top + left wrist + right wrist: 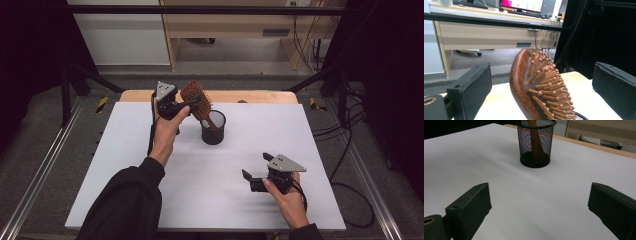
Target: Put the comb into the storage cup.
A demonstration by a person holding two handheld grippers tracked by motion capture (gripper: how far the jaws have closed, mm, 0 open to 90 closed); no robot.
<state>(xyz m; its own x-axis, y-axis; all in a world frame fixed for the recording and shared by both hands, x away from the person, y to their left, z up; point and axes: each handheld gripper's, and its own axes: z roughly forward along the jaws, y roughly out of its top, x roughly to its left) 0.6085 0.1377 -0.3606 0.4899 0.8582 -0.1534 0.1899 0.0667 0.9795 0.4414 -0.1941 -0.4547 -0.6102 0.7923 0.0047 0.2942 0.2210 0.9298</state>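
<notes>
A wooden paddle hairbrush (194, 95) stands tilted with its handle down in a black mesh cup (213, 128) at the middle back of the white table top (125, 165). My left gripper (196, 104) is raised at the brush head. In the left gripper view its jaws are wide apart on either side of the bristled head (536, 85), with a gap on both sides, so my left gripper (541, 75) is open. My right gripper (256, 170) rests low at the front right, open and holding nothing. The right gripper view looks past my right gripper (539, 195) at the cup (535, 147) with the handle (537, 145) inside.
The white sheet covers a wooden table whose bare edge (250, 96) shows at the back. Black frame bars and cables (345, 130) lie around the table sides. A desk with a monitor (521, 4) stands beyond.
</notes>
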